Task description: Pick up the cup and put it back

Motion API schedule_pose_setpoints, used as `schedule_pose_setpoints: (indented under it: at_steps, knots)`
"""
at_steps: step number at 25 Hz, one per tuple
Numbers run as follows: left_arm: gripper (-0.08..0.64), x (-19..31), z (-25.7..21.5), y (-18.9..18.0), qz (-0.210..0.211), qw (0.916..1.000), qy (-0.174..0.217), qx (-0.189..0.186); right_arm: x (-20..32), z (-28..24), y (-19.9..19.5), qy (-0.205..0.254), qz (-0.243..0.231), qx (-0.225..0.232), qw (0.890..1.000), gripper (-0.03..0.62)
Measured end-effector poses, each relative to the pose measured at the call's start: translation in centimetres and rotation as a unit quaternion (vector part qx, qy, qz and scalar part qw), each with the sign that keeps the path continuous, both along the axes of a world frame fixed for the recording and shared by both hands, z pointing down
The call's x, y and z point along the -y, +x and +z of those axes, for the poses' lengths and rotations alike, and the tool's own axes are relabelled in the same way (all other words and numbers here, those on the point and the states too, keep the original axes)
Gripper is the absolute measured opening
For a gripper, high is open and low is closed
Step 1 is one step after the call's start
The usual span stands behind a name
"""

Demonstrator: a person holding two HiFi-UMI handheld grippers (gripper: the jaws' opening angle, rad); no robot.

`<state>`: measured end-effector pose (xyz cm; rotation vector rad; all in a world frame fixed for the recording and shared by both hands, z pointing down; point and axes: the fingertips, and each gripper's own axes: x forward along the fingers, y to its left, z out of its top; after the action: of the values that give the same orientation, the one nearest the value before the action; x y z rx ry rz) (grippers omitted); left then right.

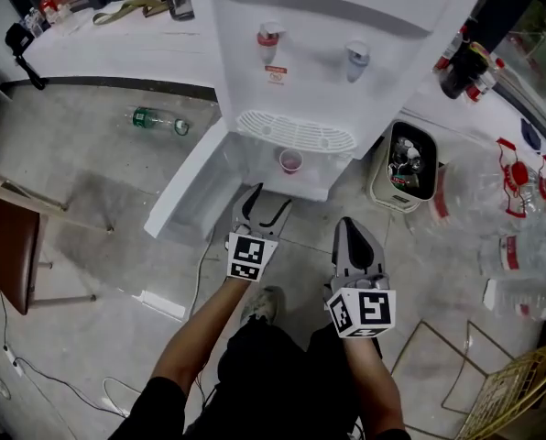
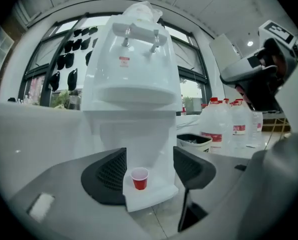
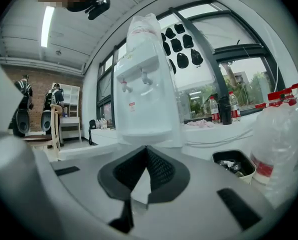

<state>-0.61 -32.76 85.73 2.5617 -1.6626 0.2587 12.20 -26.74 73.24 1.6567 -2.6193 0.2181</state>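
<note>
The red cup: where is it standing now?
In the head view the red cup stands on the low ledge of the white dispenser, below the drip grille, just ahead of the left tool.

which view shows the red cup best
The left gripper view: the cup stands upright, side-on, framed between the open jaws on the water dispenser ledge. The head view shows the cup small, from above. The right gripper view does not show it.
</note>
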Motion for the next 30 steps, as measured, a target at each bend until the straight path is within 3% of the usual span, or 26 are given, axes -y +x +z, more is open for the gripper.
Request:
schedule_pose_setpoints:
  at_steps: [15,30]
  knots:
    - [0.316,9.7,12.4,2.3,0.007,0.9943,-0.104,0.025,6.4,7.0,1.1,-0.049,0.028,-0.006,0.998,-0.005]
    - [0.360,15.6,17.8,2.4,-0.021,0.9869,-0.157,0.031,7.9,9.2,2.5,-0.065,0.041,-0.004,0.997,-0.005]
